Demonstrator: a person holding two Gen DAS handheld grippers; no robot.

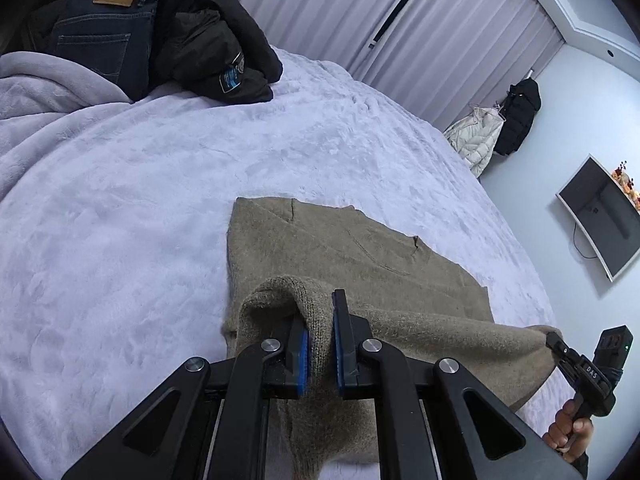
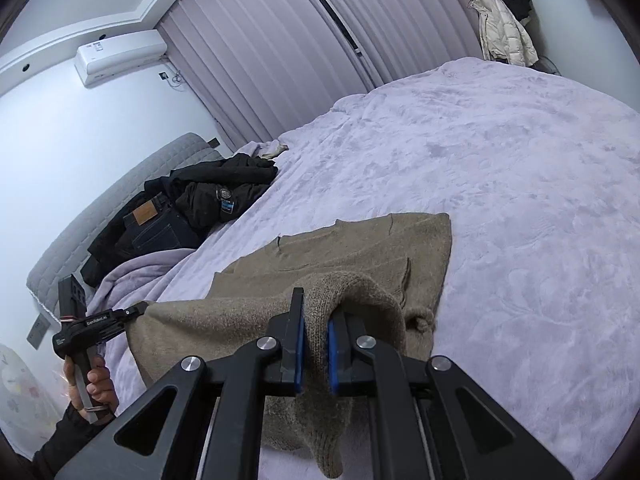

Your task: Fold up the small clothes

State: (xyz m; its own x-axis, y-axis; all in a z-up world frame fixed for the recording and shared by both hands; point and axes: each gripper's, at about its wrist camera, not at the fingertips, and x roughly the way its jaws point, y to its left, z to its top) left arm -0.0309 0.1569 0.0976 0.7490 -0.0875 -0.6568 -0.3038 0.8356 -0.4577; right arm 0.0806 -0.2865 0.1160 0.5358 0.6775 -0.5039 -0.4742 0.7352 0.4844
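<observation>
Across the lavender bedspread (image 1: 160, 200) lay the tan knit sweater (image 1: 340, 248), its far part flat on the bed and its near edge lifted off it. The left gripper (image 1: 320, 344) was clamped on one bunched corner of that edge, knit pinched between the blue pads (image 1: 305, 360), and the right gripper (image 2: 316, 344) was closed on the opposite corner in the same way, so the hem hung taut between them above the flat part. The likeliest trouble, as I judged it, was uneven travel: if one hand had run ahead of the other, the fold line would have skewed and the lifted edge would have landed crooked on the far part. Each grip held only a small gather of loose knit, so a hard pull could have let it slide out of the pads or stretched the hem. Plush bedding offered drag, and the flat half might have crept along with the carried edge and wrinkled underneath. Letting go too high would have let the edge flop short. No basket, box or drawer showed in either view; the folded jeans (image 1: 104, 28) and black jacket (image 1: 216, 44) simply sat heaped on the bed by the headboard (image 2: 120, 188), well apart from the sweater.
</observation>
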